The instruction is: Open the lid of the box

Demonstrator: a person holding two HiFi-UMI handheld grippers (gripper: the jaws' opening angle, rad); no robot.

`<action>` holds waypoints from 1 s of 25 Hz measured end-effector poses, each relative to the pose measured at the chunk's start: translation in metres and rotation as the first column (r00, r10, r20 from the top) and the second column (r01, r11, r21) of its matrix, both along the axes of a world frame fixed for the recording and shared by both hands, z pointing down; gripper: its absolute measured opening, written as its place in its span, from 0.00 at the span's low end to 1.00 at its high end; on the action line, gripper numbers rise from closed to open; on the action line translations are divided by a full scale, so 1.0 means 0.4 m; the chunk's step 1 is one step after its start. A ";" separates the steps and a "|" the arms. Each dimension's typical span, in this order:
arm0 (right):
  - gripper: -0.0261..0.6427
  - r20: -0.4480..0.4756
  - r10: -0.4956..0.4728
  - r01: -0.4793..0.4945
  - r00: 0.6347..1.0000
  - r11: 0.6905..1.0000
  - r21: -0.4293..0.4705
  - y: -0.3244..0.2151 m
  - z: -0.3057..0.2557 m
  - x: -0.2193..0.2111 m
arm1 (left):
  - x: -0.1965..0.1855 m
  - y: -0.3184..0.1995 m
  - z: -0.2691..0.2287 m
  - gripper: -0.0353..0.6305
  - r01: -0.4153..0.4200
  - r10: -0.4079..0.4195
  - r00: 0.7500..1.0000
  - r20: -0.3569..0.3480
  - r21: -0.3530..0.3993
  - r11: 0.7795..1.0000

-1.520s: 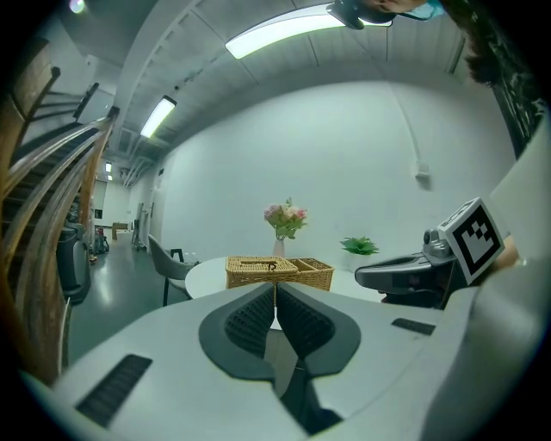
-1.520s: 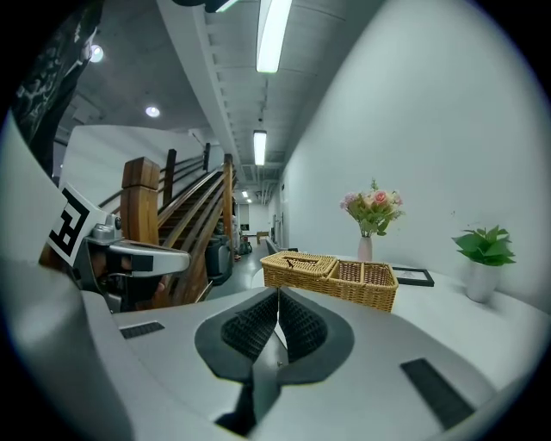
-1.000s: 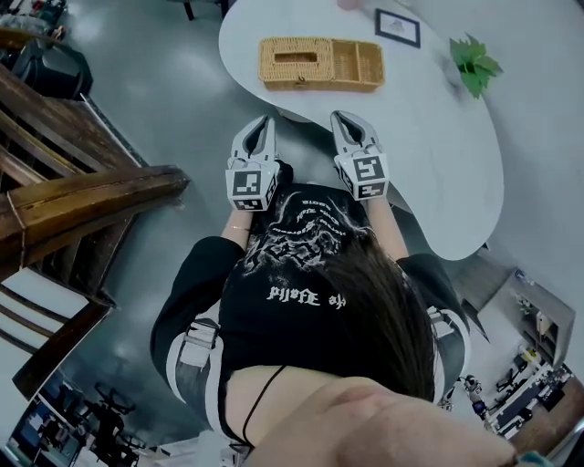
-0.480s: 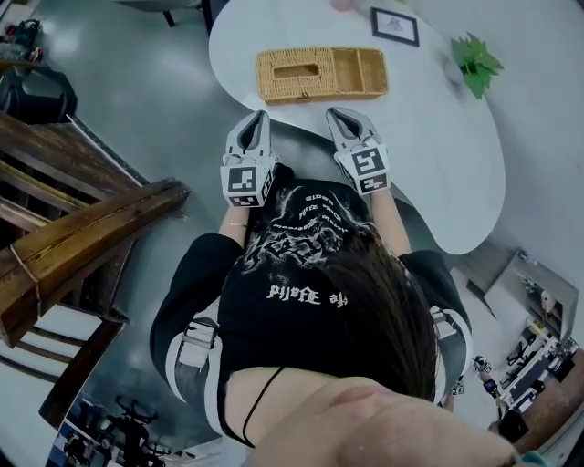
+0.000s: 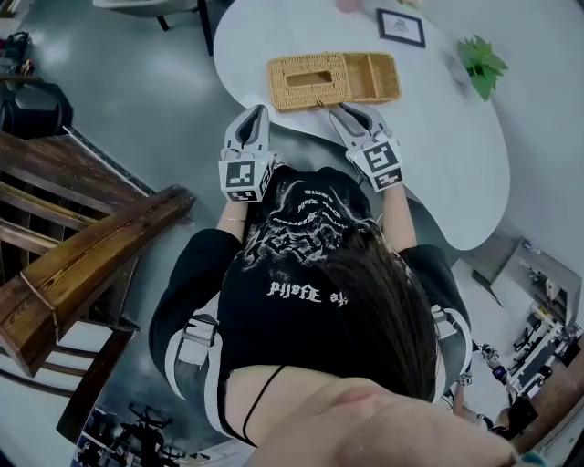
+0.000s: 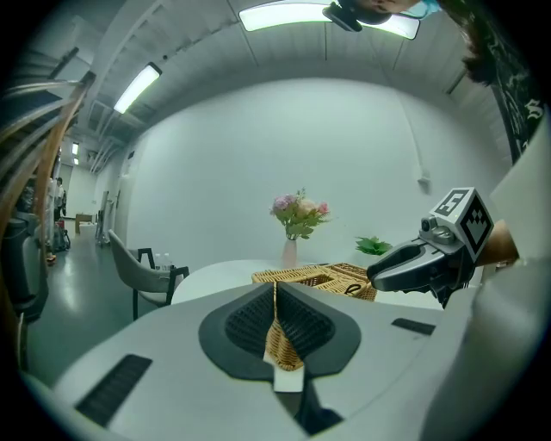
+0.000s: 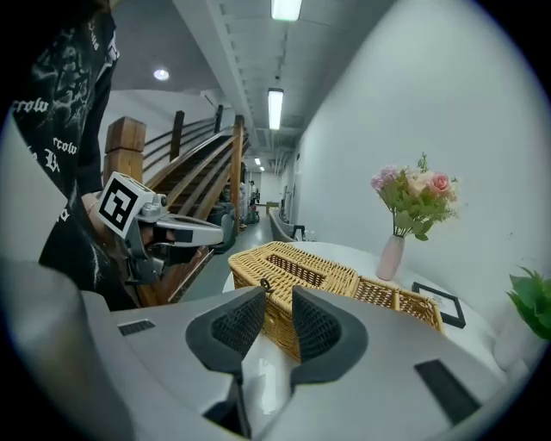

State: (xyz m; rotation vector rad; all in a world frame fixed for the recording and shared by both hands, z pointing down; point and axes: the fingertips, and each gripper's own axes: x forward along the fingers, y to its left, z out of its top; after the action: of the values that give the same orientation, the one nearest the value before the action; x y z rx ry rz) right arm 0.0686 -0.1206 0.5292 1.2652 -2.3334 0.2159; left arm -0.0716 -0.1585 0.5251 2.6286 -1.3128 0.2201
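A woven wicker box (image 5: 333,79) lies on the white table (image 5: 438,164) near its front edge. Its left half has a slotted lid, and its right half is an open compartment. A small loop latch (image 7: 266,284) hangs on the near face. My right gripper (image 5: 347,111) is over the table edge just short of the box. Its jaws have just been opening and now stand open, with the box corner (image 7: 280,323) showing beyond the gap and nothing between them. My left gripper (image 5: 255,115) hovers off the table's edge, left of the box, with its fingers together and empty.
A vase of flowers (image 7: 405,207), a small picture frame (image 5: 400,27) and a green plant (image 5: 479,64) stand further back on the table. A wooden stair rail (image 5: 82,264) runs at my left. A chair (image 6: 142,276) stands beyond the table.
Both grippers have moved forward towards the box. The right one now reaches over the table edge close to the box front, and the left one is still off the edge.
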 end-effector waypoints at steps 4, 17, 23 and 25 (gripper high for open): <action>0.24 -0.064 -0.056 0.054 0.996 0.998 -0.021 -0.017 0.008 -0.018 | -0.039 -0.053 -0.016 0.09 0.031 -0.031 1.000 0.004 0.018 0.999; 0.28 -0.148 -0.259 0.246 0.954 0.964 -0.104 -0.051 0.022 -0.051 | -0.023 -0.076 -0.014 0.09 0.081 -0.080 0.997 0.022 -0.017 0.997; 0.26 -0.180 -0.326 0.303 0.928 0.942 -0.140 -0.051 0.038 -0.053 | -0.006 -0.072 -0.015 0.09 0.111 -0.110 0.993 0.030 -0.025 0.994; 0.25 -0.215 -0.339 0.315 0.916 0.939 -0.140 -0.057 0.045 -0.053 | -0.010 -0.066 -0.011 0.09 0.122 -0.121 0.992 0.034 -0.027 0.992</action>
State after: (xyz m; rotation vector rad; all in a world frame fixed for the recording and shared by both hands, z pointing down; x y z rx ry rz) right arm 0.0472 -0.1432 0.5472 0.7848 -2.2507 0.0674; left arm -0.0756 -0.1849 0.5206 2.5209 -1.4635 0.2625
